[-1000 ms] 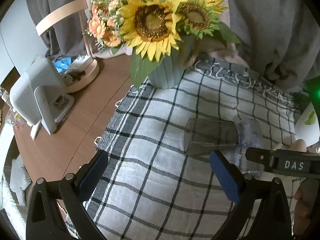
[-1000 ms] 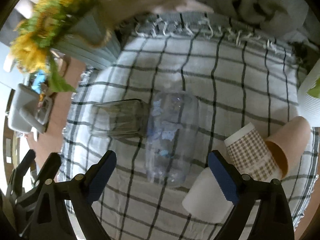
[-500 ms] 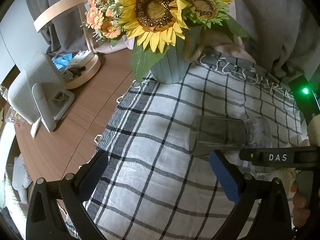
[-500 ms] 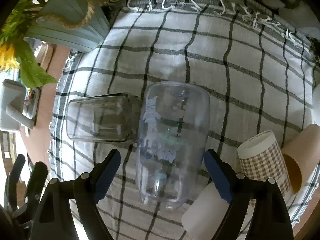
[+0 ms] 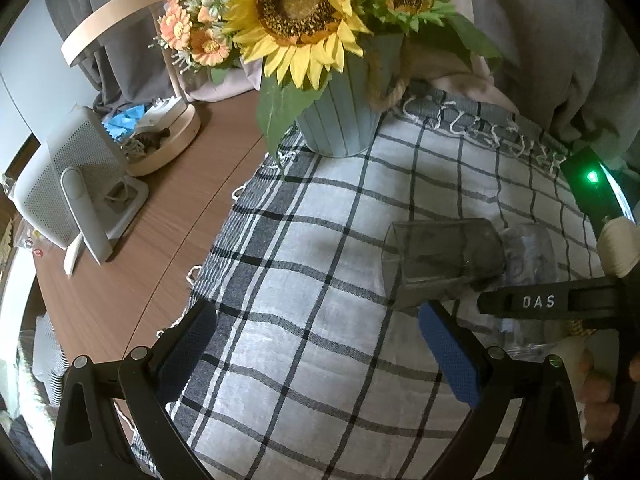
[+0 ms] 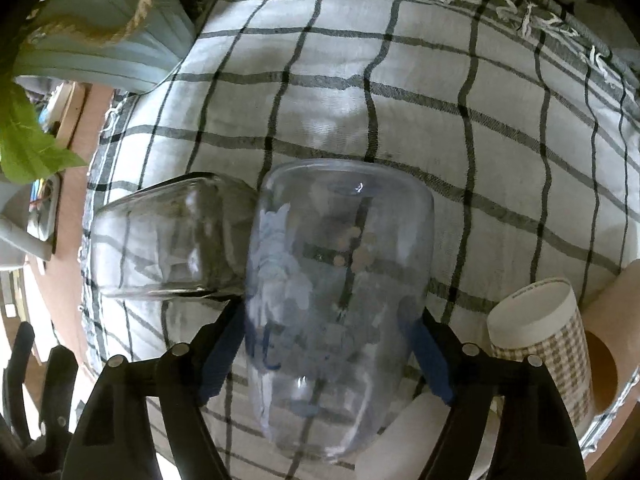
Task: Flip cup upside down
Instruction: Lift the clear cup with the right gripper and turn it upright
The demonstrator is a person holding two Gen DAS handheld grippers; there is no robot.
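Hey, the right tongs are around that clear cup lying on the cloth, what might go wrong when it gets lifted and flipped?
The clear cup lies against the smoky glass, so lifting may roll that glass. The right tongs straddle smooth, rounded plastic; the cup might slip during the turn. The checked paper cup lies close by the right side and may get knocked.

- Left gripper (image 5: 316,352): jaws spread wide, nothing between the blue pads (image 5: 448,358); it hangs low over the near left part of the cloth, aimed at the far edge.
- Right gripper (image 6: 328,344): its pads (image 6: 222,346) press both sides of the clear cup (image 6: 340,304), which lies on its side, base pointing away.
- From the left wrist view the right gripper's black arm reaches in at the right edge, with the person's fingers (image 5: 598,396) wrapped round its handle.
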